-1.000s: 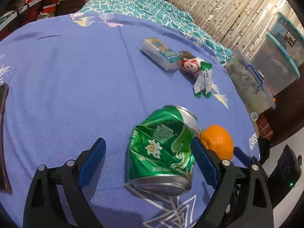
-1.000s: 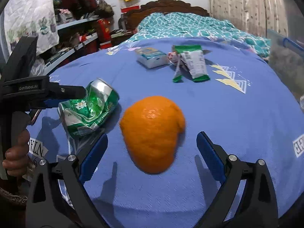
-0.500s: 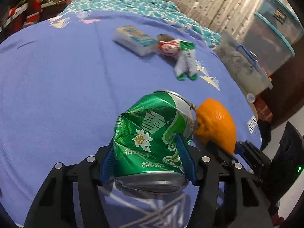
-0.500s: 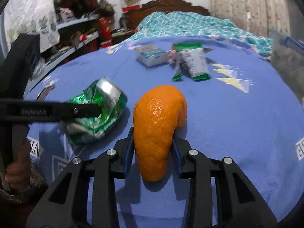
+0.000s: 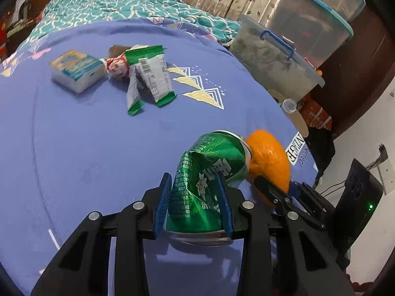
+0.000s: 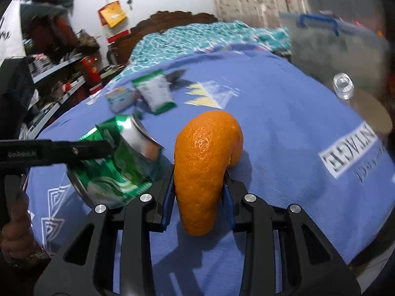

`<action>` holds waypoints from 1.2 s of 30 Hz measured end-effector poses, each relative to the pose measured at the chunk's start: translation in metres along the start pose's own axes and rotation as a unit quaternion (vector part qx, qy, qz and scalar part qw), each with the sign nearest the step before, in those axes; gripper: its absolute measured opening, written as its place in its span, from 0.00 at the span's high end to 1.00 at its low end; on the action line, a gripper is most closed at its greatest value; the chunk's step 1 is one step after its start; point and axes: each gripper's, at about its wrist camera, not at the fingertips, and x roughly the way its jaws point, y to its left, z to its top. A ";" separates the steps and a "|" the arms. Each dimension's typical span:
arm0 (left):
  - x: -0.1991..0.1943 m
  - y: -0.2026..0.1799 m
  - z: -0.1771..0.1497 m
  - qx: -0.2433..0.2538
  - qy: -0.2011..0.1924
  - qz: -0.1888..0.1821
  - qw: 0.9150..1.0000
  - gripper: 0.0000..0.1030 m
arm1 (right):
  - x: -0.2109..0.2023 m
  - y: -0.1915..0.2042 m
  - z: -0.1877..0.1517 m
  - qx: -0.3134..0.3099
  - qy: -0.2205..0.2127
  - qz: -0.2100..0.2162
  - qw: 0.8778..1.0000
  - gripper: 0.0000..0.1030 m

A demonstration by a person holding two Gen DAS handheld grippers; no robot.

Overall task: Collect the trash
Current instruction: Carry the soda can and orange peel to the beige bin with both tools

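Observation:
A crushed green drink can [image 5: 217, 155] sits between the blue pads of my left gripper [image 5: 193, 180]. Its jaws are closing and the pads press on the can's dented sides. Just to the right of the can is the orange [image 5: 269, 157], touching it. In the right wrist view my right gripper [image 6: 198, 172] is shut on that orange [image 6: 205, 148], squeezing it tall and narrow. The can [image 6: 118, 170] shows to its left, under a black finger [image 6: 54, 149] of the left gripper. Both things are over the blue bed cover [image 5: 86, 148].
Farther back on the cover lie a tissue pack [image 5: 76, 70], a red-and-white wrapper [image 5: 117, 65] and green-and-silver snack wrappers [image 5: 148, 76]. Clear plastic storage bins [image 5: 274, 56] stand past the bed's right edge. A person's hand [image 6: 14, 231] holds the left gripper's handle.
Both grippers went from wide open to closed: the left onto the can, the right onto the orange, which is now squashed narrower. Both views have shifted and rolled.

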 end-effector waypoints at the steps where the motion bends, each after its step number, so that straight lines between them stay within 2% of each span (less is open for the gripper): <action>1: 0.002 -0.001 0.001 0.002 0.000 0.010 1.000 0.66 | 0.000 -0.004 -0.001 0.004 0.001 0.000 1.000 0.64; 3: 0.008 0.000 0.002 0.002 0.009 0.020 1.000 0.57 | 0.000 -0.013 -0.003 0.013 0.001 0.001 1.000 0.58; 5: 0.013 0.004 0.001 -0.005 0.018 0.028 0.999 0.40 | 0.001 -0.020 -0.004 0.023 -0.002 0.004 1.000 0.50; 6: 0.014 0.005 0.001 -0.006 0.019 0.032 0.999 0.37 | 0.000 -0.022 -0.003 0.027 -0.005 0.006 1.000 0.47; 8: 0.016 0.008 0.000 -0.006 0.022 0.042 0.999 0.31 | -0.002 -0.022 -0.002 0.026 -0.017 0.002 1.000 0.29; 10: 0.018 0.012 -0.001 -0.010 0.026 0.046 0.999 0.27 | -0.008 -0.021 -0.001 0.020 -0.035 -0.008 0.999 0.22; 12: 0.020 0.015 -0.002 -0.016 0.033 0.048 0.998 0.22 | -0.012 -0.020 -0.001 0.015 -0.048 -0.015 0.999 0.20; 13: 0.022 0.016 -0.002 -0.022 0.038 0.050 0.998 0.14 | -0.014 -0.020 -0.001 0.012 -0.052 -0.017 0.998 0.19; 14: 0.023 0.018 -0.003 -0.025 0.039 0.049 0.998 0.10 | -0.016 -0.019 -0.001 0.009 -0.055 -0.017 0.998 0.18; 18: 0.025 0.009 -0.007 -0.003 0.038 0.053 0.998 0.12 | -0.016 -0.016 -0.005 -0.001 -0.056 -0.008 0.998 0.16; 19: 0.025 0.007 -0.008 0.000 0.036 0.055 0.998 0.15 | -0.014 -0.015 -0.005 -0.002 -0.053 -0.008 0.999 0.16; 21: 0.025 0.003 -0.008 0.005 0.031 0.059 0.998 0.27 | -0.012 -0.015 -0.006 -0.002 -0.049 -0.005 0.999 0.16; 22: 0.025 0.002 -0.008 0.006 0.031 0.054 0.998 0.41 | -0.010 -0.015 -0.007 -0.001 -0.048 -0.003 0.999 0.18; 24: 0.028 -0.002 -0.006 0.007 0.032 0.049 0.998 0.41 | -0.005 -0.014 -0.008 -0.005 -0.043 0.001 0.999 0.39; 25: 0.030 -0.006 -0.005 0.010 0.032 0.048 0.998 0.41 | 0.000 -0.014 -0.008 -0.008 -0.032 0.006 0.999 0.52; 26: 0.033 -0.009 -0.005 0.013 0.033 0.045 0.998 0.41 | 0.002 -0.015 -0.008 -0.006 -0.028 0.017 0.999 0.59; 29: 0.047 -0.027 0.004 0.025 0.047 0.026 0.998 0.42 | 0.001 -0.022 -0.007 0.005 -0.037 0.022 0.999 0.65; 36: 0.084 -0.085 0.049 0.057 0.055 -0.025 0.997 0.43 | -0.016 -0.071 0.009 0.038 -0.080 -0.032 0.996 0.67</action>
